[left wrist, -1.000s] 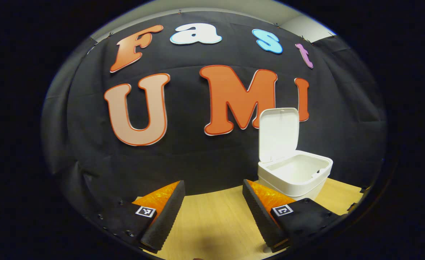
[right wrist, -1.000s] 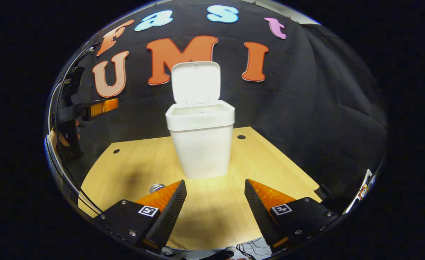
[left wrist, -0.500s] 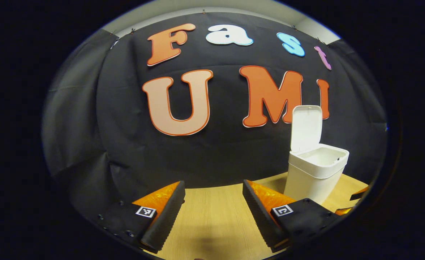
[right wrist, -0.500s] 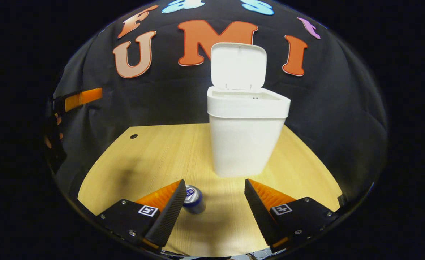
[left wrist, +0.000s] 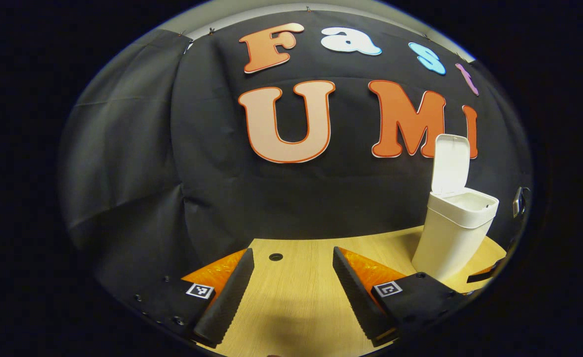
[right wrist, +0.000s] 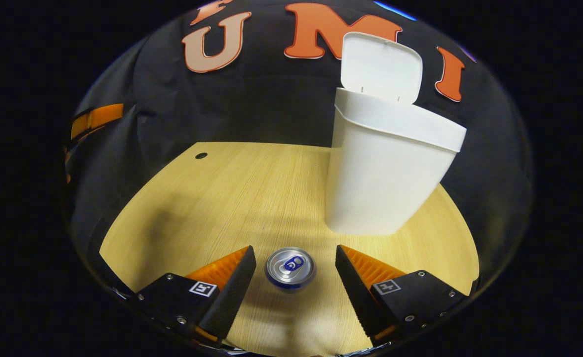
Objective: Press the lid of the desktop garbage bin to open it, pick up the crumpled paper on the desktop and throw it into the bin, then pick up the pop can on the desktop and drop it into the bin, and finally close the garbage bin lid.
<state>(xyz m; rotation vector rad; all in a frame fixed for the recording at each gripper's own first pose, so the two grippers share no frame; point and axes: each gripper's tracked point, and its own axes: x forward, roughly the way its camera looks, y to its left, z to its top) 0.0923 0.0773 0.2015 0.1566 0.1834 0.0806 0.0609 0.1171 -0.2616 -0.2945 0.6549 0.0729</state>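
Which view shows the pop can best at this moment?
The right gripper view. The pop can stands upright on the wooden desktop, seen from above, between the open right claw fingers and touching neither. The left gripper view looks past its own open left claw at the bin, lid raised.

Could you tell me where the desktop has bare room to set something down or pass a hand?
Bare wood runs from the small hole across to the bin, and around the hole beyond the left tongs. It is crowded where the pop can stands between the open right tongs, before the bin.
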